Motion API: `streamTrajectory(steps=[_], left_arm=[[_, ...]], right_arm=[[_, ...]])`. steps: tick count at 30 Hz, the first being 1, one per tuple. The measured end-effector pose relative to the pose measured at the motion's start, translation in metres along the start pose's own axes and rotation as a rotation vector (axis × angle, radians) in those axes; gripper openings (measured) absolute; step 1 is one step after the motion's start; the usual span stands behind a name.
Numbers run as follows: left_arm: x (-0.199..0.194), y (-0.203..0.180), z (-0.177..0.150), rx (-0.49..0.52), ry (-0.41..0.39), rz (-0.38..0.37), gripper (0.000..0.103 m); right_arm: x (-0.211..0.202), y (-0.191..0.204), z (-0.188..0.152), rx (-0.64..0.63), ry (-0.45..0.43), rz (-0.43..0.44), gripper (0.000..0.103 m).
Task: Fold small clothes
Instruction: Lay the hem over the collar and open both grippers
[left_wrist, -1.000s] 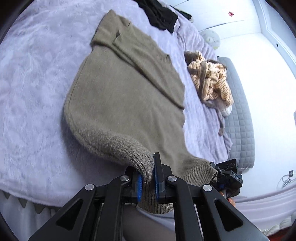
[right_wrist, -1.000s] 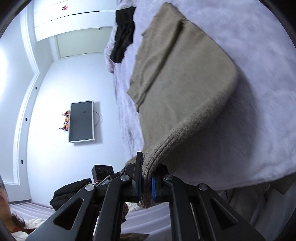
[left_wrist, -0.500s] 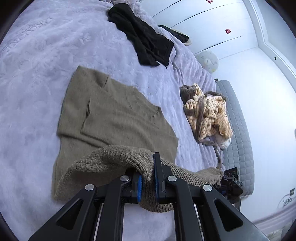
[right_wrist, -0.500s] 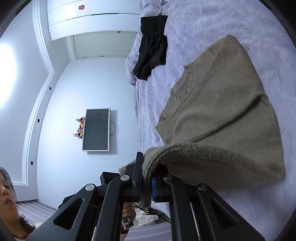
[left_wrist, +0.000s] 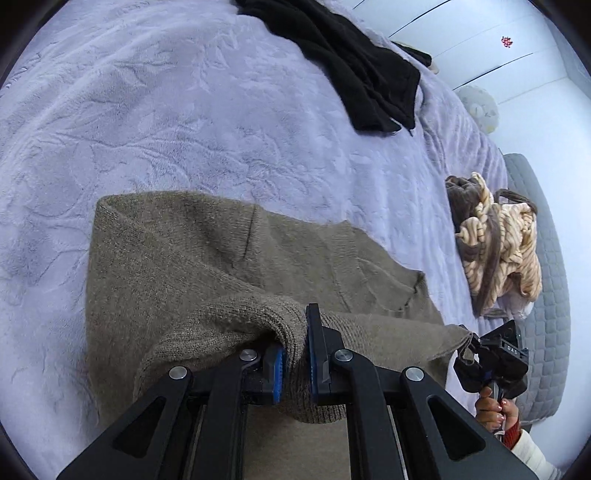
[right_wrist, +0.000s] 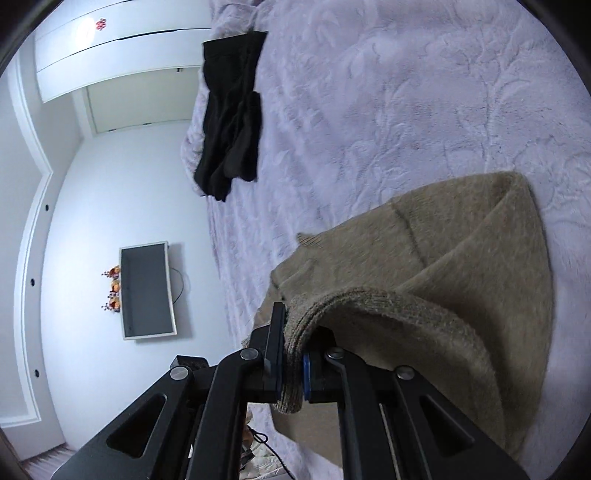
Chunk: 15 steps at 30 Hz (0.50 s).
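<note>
Now we carry the hem of the olive sweater over its far half on the bed; the left gripper and the right gripper are both clenched on that ribbed edge; we should keep both corners level and lay them on the neckline ahead; no containers are visible.

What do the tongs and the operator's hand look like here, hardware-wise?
Both tongs, left and right, are matte black: angular linkage arms with triangular cutouts, silver pivot bolts, blue pads inside the flat fingers. Seen from the left wrist, the right unit carries a small black box with white lettering. The hand holding it wears a white sleeve over a rust-red cuff.
</note>
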<state>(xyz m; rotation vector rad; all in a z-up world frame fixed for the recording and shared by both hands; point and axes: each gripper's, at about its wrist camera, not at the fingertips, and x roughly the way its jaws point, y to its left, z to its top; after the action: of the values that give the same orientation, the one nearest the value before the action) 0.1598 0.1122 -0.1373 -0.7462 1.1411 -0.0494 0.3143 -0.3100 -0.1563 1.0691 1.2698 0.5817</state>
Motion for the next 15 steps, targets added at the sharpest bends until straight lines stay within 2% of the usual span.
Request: streamTrajectory(steps=[5,7,8,9,10,11,12,15], left_arm=[[0.012,0.01,0.001,-0.069,0.042,0.03,0.014],[0.008,0.003,0.003,-0.046,0.045,0.062,0.014],[0.004,-0.003,0.003,-0.023,0.04,0.078,0.021],[-0.002,-0.01,0.002,0.013,0.029,0.1,0.039],[-0.009,-0.016,0.0,0.043,0.013,0.119,0.052],[-0.016,-0.023,-0.002,0.073,-0.016,0.153,0.072],[-0.026,-0.031,-0.004,0.11,-0.056,0.192,0.075],[-0.044,-0.045,-0.01,0.181,-0.113,0.289,0.075]], right_arm=[[0.015,-0.016,0.015,0.032,-0.004,-0.066,0.011],[0.013,-0.008,0.018,0.014,-0.009,-0.085,0.012],[0.009,-0.003,0.017,-0.002,-0.007,-0.094,0.013],[0.007,0.004,0.019,-0.023,-0.009,-0.106,0.019],[0.004,0.012,0.02,-0.047,-0.013,-0.115,0.033],[0.0,0.021,0.02,-0.075,-0.021,-0.115,0.045],[-0.006,0.028,0.02,-0.1,-0.03,-0.116,0.064],[-0.021,0.048,0.015,-0.176,-0.06,-0.159,0.064]])
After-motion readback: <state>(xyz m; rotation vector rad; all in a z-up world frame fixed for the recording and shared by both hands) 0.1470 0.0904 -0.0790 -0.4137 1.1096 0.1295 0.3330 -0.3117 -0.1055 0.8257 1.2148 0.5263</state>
